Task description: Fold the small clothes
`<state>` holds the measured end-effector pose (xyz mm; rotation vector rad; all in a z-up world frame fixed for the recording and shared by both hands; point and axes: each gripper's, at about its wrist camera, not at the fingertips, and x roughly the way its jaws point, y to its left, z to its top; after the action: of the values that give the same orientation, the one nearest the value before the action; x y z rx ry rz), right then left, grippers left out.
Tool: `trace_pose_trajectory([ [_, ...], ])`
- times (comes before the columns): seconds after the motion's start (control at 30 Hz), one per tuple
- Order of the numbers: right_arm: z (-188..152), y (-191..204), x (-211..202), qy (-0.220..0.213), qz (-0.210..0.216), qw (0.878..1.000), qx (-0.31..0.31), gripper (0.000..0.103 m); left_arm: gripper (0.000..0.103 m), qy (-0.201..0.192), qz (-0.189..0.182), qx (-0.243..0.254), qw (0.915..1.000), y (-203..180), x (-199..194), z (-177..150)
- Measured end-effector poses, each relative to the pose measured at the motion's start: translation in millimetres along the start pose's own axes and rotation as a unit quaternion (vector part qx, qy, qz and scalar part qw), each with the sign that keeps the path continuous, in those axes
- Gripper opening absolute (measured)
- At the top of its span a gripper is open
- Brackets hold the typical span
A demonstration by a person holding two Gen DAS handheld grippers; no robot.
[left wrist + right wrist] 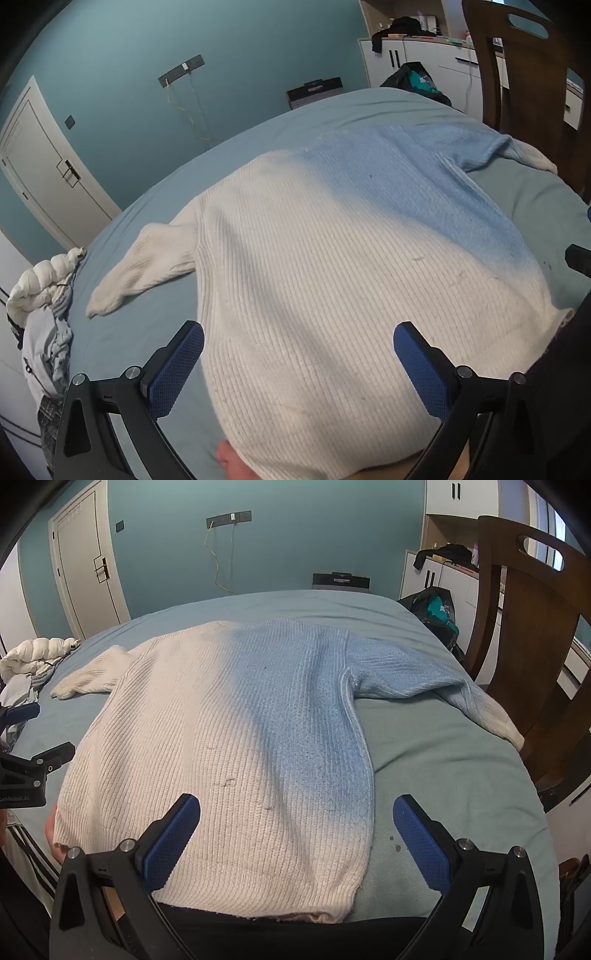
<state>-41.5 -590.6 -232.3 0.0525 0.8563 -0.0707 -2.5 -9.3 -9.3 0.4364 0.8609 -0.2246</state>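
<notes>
A ribbed knit sweater (332,258) (229,731), cream on its left half and light blue on its right, lies flat on the bed with both sleeves spread out. My left gripper (298,338) hovers open above the hem's left part, nothing between its blue pads. My right gripper (296,810) is open too, above the hem's right corner and apart from the cloth. The left gripper's black body (33,771) shows at the left edge of the right wrist view. The left sleeve (144,266) is cream; the right sleeve (436,686) is blue with a cream cuff.
The bed has a pale blue-green sheet (443,768). A heap of white and grey clothes (44,295) (29,664) lies at its left edge. A brown wooden chair (532,635) stands close on the right. A dark bag (432,609) sits beyond the far right corner.
</notes>
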Motion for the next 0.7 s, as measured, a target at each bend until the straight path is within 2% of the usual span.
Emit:
trace_pose_trajectory([
  [0.7,0.3,-0.1,1.8,0.013,-0.001,1.0,0.005,0.102,0.103,0.005,-0.002,0.004,1.0,-2.6,0.4,-1.6],
])
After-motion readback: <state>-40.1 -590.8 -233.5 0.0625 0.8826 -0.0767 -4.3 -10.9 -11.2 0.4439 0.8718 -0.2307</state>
